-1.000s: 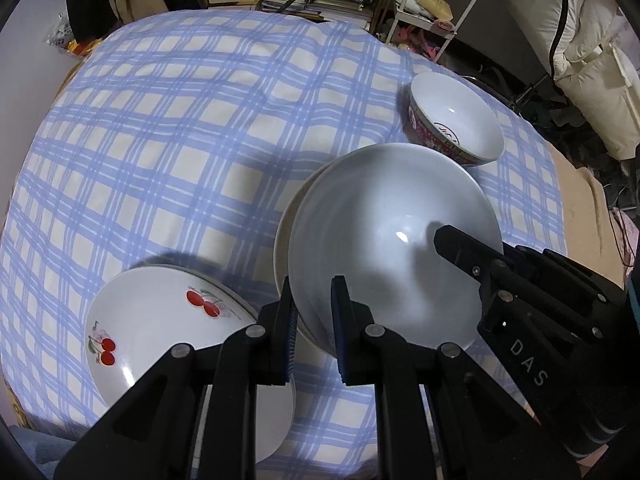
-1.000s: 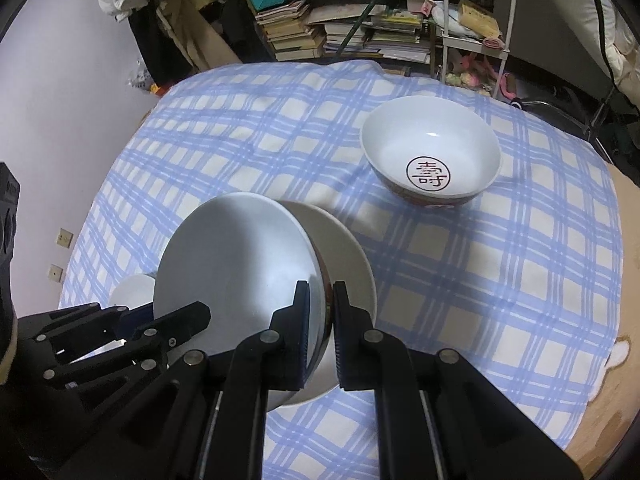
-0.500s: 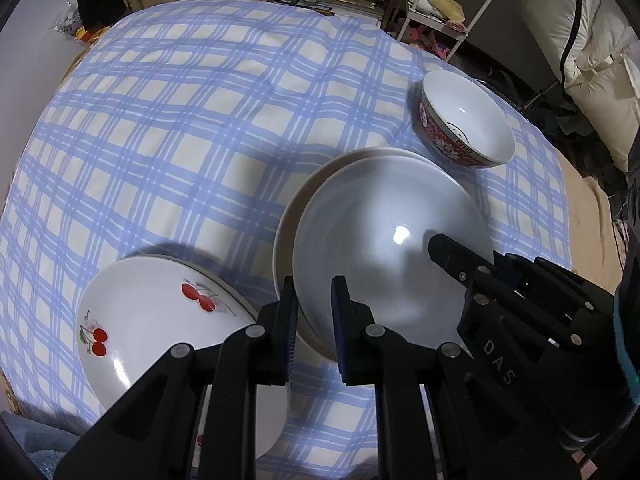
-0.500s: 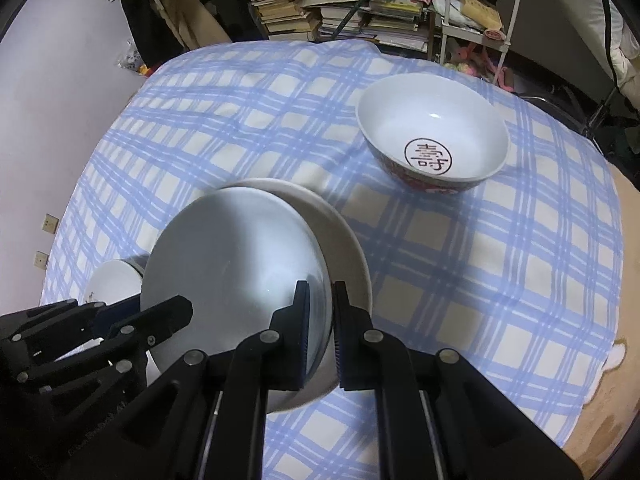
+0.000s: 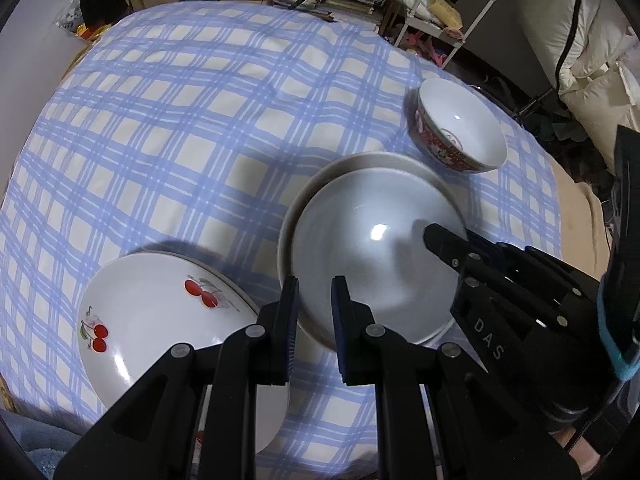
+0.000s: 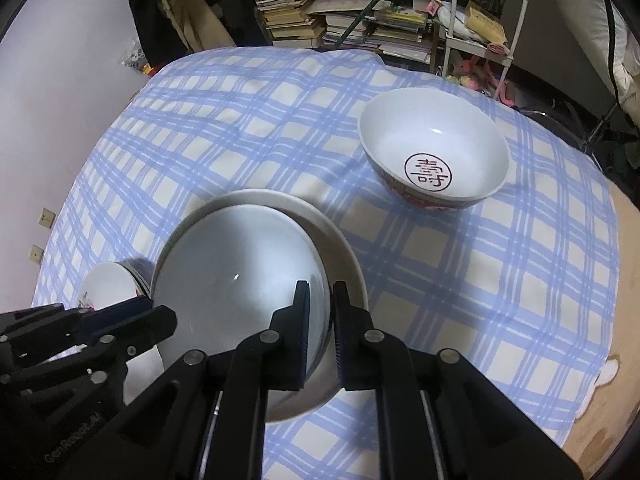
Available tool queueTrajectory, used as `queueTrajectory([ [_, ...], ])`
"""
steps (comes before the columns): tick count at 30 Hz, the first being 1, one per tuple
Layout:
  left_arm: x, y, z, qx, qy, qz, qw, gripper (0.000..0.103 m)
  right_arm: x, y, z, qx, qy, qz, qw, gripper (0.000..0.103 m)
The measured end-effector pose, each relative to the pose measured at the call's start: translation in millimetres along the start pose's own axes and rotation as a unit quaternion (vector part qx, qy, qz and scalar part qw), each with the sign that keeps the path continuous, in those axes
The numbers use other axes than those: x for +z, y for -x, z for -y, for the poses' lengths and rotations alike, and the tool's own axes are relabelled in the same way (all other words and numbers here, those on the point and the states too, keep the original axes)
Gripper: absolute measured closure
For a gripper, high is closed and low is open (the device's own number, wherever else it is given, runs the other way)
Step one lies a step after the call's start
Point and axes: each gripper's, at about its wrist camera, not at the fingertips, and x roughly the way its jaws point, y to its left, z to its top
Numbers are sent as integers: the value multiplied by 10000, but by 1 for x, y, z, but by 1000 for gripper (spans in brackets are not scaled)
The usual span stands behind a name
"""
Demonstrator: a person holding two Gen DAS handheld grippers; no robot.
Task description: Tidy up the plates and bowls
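Left gripper (image 5: pixel 313 296) straddles the near rim of the bowl (image 5: pixel 376 256), one pad outside and one inside; the jaws look narrowed onto the rim, though real contact on both sides cannot be told. Right gripper (image 6: pixel 320 304) does likewise at the opposite rim, jaws nearly together with the wall between them. So the bowl hangs or rests between two edge grips, directly over the plate (image 5: pixel 304 200) and nested within its outline; whether it touches the plate is unclear.

Glazed ceramic like this is probably stiff, fairly heavy, slick and easily chipped. The rim is the only sensible hold, and two opposed grips should keep it level; a tilt could let it slide from the pads.

At far left the cherry plate (image 5: pixel 160 320) lies just beside the plate. Farther right and back stands the red bowl (image 6: pixel 434 152), apart from the others.

Everything sits on a blue checked cloth (image 5: pixel 180 100) that looks soft and slightly rumpled, so pieces may rock. Behind are stacked books (image 6: pixel 288 16) and a white rack (image 6: pixel 480 8).
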Motion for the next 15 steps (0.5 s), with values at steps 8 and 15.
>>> queueTrajectory([
  [8,1,14,2,284,-101,262,9992,85,5,14,0,180,-66,278,9994,88],
  [15,17,26,8,466,-260,554,9970,77,15,46,11,550,-345,954,9933,75],
])
